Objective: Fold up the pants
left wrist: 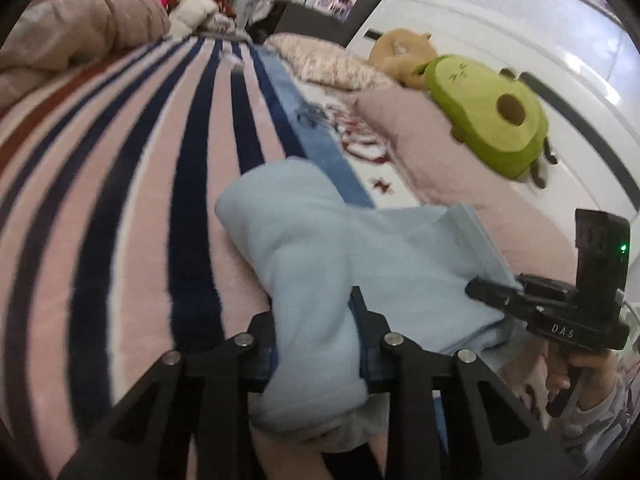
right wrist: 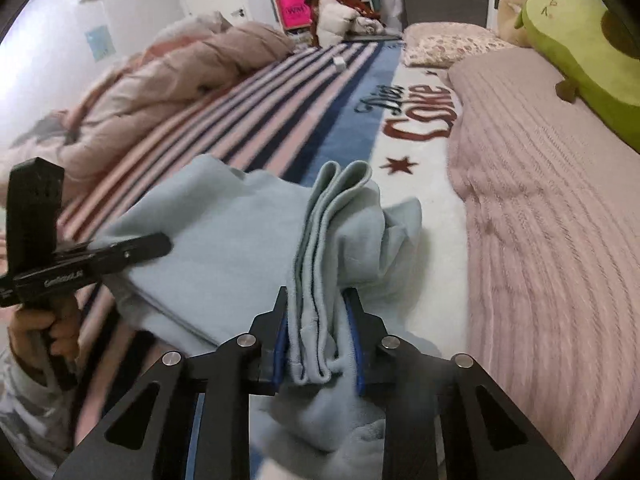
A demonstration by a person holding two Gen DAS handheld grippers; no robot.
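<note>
Both hand-held grippers pinch the light blue pants (left wrist: pixel 320 264) at once: the left gripper (left wrist: pixel 316 340) has its black fingers pressed against a thick, rounded bunch of the fabric, and the right gripper (right wrist: pixel 318 344) clamps several stacked hems between its blue-lined pads (right wrist: pixel 354 332), the jaws held apart only by the cloth between them. Soft and fleecy, the pants sit partly folded and lifted just above the striped blanket (left wrist: pixel 120 184), a plush cover with navy, pink and white bands beside a white panel bearing red lettering (right wrist: pixel 424 116) and a red star (right wrist: pixel 400 166). From the left wrist, the right gripper's black finger (left wrist: pixel 496 292) lies on the garment's far edge, with the person's hand (left wrist: pixel 580 372) wrapped round the handle below. From the right wrist alone, the layered seams and stitching of the folded edges are plain, and the left gripper's finger (right wrist: pixel 140 246) rests on the flat upper layer. A ribbed pink blanket (right wrist: pixel 540 200), a green avocado plush (left wrist: pixel 492 120) and a rumpled quilted duvet (right wrist: pixel 160 80) border the bed
</note>
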